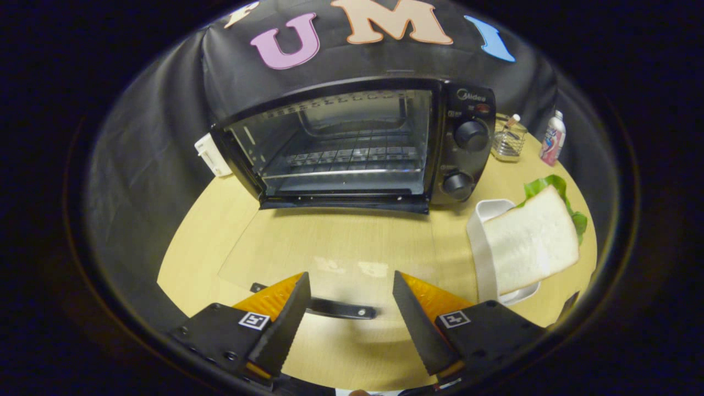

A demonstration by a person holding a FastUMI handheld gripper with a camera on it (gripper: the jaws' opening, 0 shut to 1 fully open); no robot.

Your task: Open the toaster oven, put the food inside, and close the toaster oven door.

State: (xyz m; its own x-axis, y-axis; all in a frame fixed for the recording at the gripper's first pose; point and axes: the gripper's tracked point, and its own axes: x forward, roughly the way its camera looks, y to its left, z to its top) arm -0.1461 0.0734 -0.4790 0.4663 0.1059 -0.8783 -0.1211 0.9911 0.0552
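Two fingers spread apart, gripper (349, 324) empty above lowered glass door (335, 258), near its handle (335, 309). Toaster oven (357, 143) open beyond; sandwich (531, 242) on white dish (484, 220), right.

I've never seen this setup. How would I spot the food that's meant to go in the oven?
Start at the black toaster oven with its glass door folded down onto the pale wooden table. Right of it, beyond the open claw, sits a white rectangular dish. The white bread sandwich on it, green lettuce poking out behind, is the only food; the items farther back are a bottle and a small wire rack.
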